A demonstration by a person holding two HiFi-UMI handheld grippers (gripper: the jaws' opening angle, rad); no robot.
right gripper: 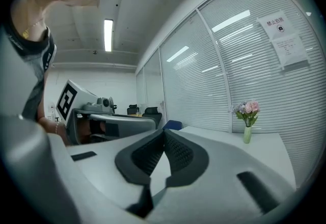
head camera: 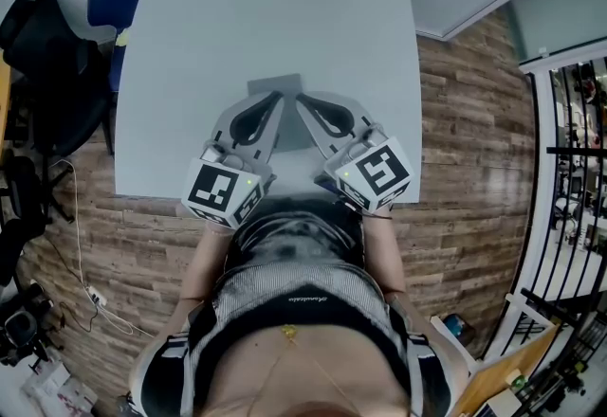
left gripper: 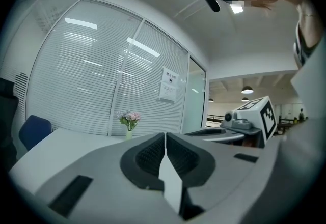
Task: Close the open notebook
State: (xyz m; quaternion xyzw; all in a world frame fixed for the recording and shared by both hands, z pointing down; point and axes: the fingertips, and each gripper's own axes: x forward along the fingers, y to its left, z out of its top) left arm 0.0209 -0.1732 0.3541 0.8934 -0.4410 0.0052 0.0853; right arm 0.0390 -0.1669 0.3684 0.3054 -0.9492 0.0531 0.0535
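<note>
Head view: notebook point(head camera: 276, 89) partly hidden.

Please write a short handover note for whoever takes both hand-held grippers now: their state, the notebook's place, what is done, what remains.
Left hand-held gripper: jaws shut, empty.
Right hand-held gripper: jaws shut, empty.
Notebook: flat grey shape on the table, by both gripper tips, not gripped.
Done: cannot tell whether it lies open or closed.
Left: check it; close it if open.
</note>
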